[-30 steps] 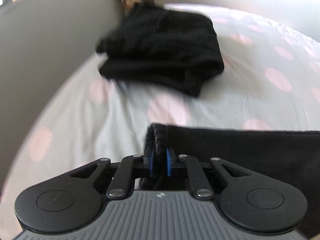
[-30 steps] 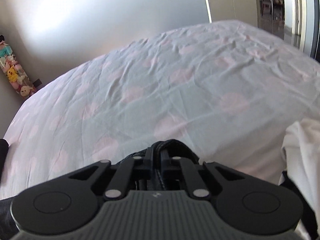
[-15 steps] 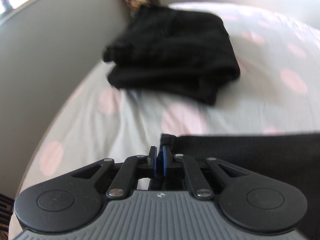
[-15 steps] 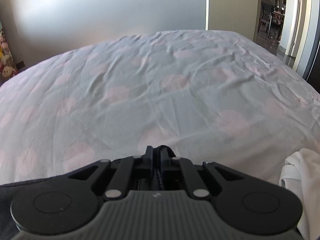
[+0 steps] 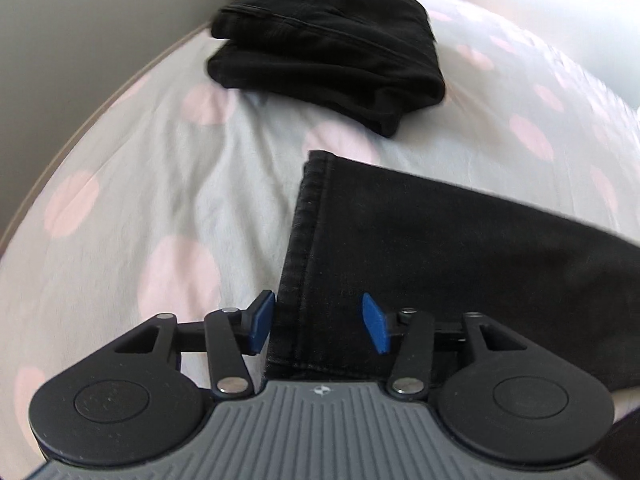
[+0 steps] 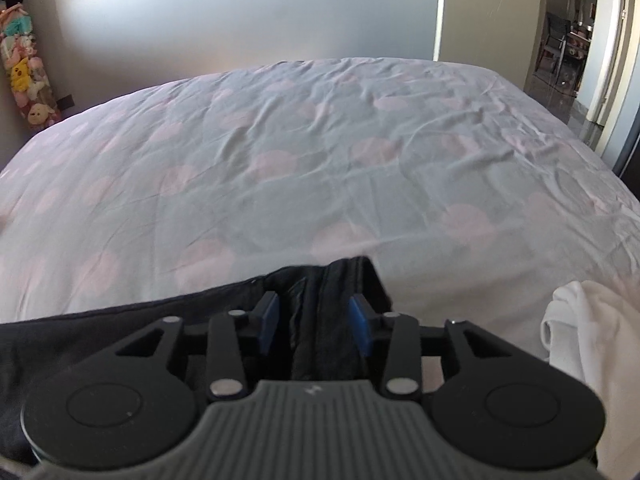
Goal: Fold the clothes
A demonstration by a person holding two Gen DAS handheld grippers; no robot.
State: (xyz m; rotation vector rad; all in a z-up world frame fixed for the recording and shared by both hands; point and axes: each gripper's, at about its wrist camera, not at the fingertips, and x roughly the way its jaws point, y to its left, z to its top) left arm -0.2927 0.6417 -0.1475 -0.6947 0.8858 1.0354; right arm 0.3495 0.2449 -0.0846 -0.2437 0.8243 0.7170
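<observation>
Black trousers (image 5: 440, 248) found laid flat across the near edge of the bed (image 5: 160, 184), hemmed end toward the left gripper (image 5: 318, 326), other end bunched at the right gripper (image 6: 312, 318). Left gripper found spread, blue pads (image 5: 262, 322) standing clear on either side of the hem, nothing pinched. Right gripper likewise spread, dark cloth lying between the pads but not clamped. Both ends thus resting on the sheet, not held.

Step in hand judged as a lay-down of the trousers lengthwise on the bed, with both grips let go. Stage not settled by the views: fits either a garment spread out ahead of a fold, or one fold set down with more to follow. Layers at the hem appeared doubled, though thickness could not be confirmed. Any further fold judged to call for fresh pinches at matching corners, edges kept aligned, cloth kept taut against sagging.

Folded black stack (image 5: 328, 44) noted further up the bed, near the wall, well apart from the trousers. White garment (image 6: 592, 344) noted crumpled at the right edge, just beside the right gripper, unfolded.

No containers seen in either view; all clothing lay directly on the spotted sheet.
</observation>
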